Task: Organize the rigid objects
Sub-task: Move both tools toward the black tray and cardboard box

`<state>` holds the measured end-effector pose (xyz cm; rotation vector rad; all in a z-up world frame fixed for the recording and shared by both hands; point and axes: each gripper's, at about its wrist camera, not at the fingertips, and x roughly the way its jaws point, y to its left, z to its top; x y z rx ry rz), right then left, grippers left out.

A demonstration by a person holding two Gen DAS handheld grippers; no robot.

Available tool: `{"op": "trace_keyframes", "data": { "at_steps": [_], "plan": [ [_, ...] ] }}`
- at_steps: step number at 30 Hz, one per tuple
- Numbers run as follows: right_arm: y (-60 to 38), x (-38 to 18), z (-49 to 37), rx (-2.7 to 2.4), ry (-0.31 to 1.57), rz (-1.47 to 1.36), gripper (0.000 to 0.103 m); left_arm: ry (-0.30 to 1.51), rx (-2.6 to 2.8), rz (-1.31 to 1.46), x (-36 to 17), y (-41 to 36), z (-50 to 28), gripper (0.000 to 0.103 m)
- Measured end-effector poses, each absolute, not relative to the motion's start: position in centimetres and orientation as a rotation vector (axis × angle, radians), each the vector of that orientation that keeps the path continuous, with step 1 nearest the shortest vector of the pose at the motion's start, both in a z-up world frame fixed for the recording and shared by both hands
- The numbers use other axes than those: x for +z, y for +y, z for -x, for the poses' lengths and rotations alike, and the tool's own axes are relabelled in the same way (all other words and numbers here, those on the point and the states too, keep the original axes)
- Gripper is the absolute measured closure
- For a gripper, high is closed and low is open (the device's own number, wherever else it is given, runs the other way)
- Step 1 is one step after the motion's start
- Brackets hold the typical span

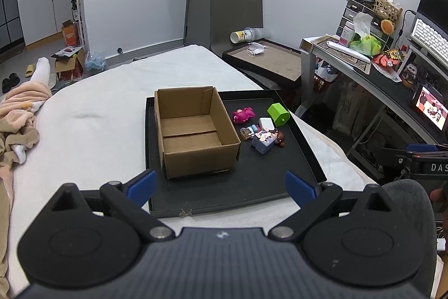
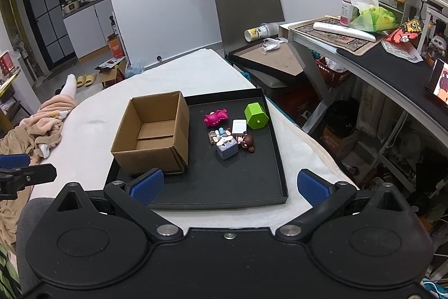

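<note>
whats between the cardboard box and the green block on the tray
The pink toy lies between the cardboard box and the green block; the right wrist view shows it best.

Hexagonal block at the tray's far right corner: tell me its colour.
Lime green hexagonal block, clearest in the right wrist view, lying on the black tray.

the bare lower half of the shallow black tray [image 2: 224,187] lay open; the open brown cardboard box [image 2: 152,131] blocked centre-left, clustered small toys [image 2: 229,136] centre-right.
</note>
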<state>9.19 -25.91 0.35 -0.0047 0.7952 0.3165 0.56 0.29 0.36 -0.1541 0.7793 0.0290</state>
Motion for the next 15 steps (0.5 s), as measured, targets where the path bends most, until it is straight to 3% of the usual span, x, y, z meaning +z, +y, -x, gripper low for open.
{"op": "trace_keyframes", "data": {
  "at_steps": [15],
  "plan": [
    [-25.4, -0.5, -10.2, 0.298, 0.813, 0.012, 0.000, 0.809, 0.024, 0.169, -0.9, 1.4, -2.4, 0.005]
  ]
}}
